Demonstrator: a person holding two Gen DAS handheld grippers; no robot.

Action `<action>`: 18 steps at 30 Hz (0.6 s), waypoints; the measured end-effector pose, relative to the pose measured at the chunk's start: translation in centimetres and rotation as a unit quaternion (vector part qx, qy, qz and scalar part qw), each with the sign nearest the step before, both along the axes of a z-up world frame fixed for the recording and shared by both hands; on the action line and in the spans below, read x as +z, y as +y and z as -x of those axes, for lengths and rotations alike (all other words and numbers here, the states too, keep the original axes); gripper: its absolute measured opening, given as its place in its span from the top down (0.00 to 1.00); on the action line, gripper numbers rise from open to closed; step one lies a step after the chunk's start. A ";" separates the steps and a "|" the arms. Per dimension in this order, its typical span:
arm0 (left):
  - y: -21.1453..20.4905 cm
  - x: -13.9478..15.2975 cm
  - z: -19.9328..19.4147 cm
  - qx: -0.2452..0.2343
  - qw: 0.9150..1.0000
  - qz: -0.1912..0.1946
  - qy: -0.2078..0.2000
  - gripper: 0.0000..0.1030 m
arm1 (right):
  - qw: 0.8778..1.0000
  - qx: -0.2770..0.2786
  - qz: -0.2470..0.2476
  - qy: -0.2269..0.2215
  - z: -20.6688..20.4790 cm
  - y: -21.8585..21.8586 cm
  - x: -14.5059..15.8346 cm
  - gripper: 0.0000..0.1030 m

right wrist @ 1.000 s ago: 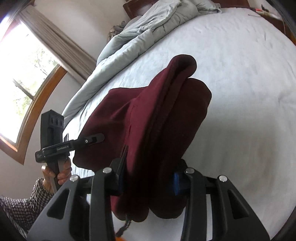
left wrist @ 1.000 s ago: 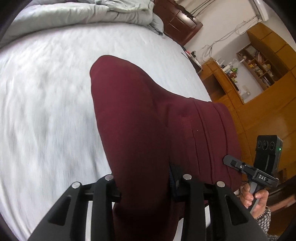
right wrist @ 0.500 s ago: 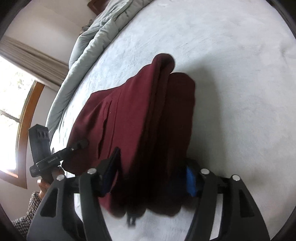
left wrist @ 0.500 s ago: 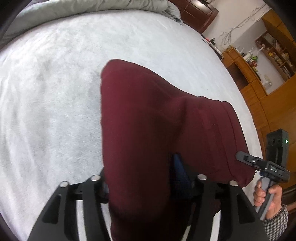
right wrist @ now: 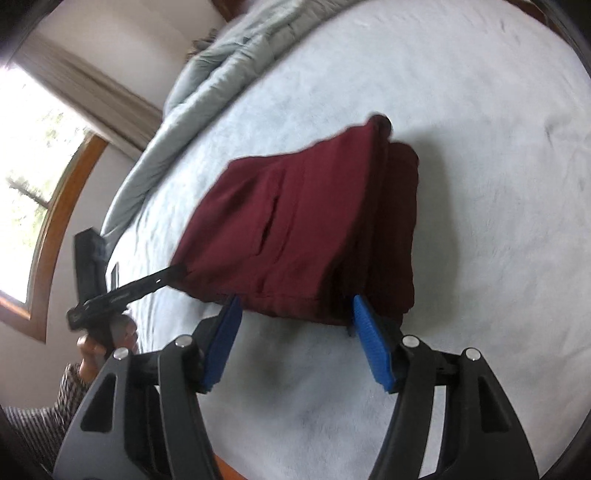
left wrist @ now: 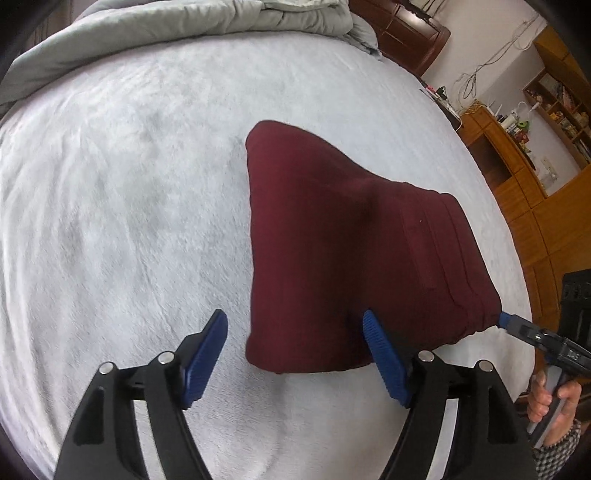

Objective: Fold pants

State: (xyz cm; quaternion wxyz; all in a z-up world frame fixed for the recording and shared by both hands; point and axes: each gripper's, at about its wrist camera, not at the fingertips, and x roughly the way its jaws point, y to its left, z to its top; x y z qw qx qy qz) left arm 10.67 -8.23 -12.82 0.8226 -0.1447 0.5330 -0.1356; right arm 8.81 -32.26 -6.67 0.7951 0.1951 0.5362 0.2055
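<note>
Here, the left gripper [left wrist: 293,328] had its jaws spread wide apart, gripping nothing; its blue pads [left wrist: 384,354] sat at the near edge of the pants [left wrist: 351,258], one clear of the cloth on the bare bed, the other against the folded bundle's near edge. The right gripper [right wrist: 295,315] likewise had its jaws parted, framing the near edge of the pants [right wrist: 303,229] without pinching them. The dark red pants lay folded into a thick, compact stack on the pale grey bed [left wrist: 129,203], a pocket slit showing on the upper layer in the right wrist view. From the left wrist view, the right gripper's tip was at the bundle's right corner. A grey duvet [left wrist: 184,22] was bunched along the far side of the bed. Beyond it stood a dark wooden headboard [left wrist: 406,29], and wooden shelves [left wrist: 546,110] lined the wall. A window [right wrist: 33,177] with a curtain showed in the right wrist view.
</note>
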 end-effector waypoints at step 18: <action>-1.9 0.0 0.4 0.005 0.999 -0.044 -0.018 0.18 | 0.996 -0.025 0.081 0.000 1.0 -0.5 -1.8 0.72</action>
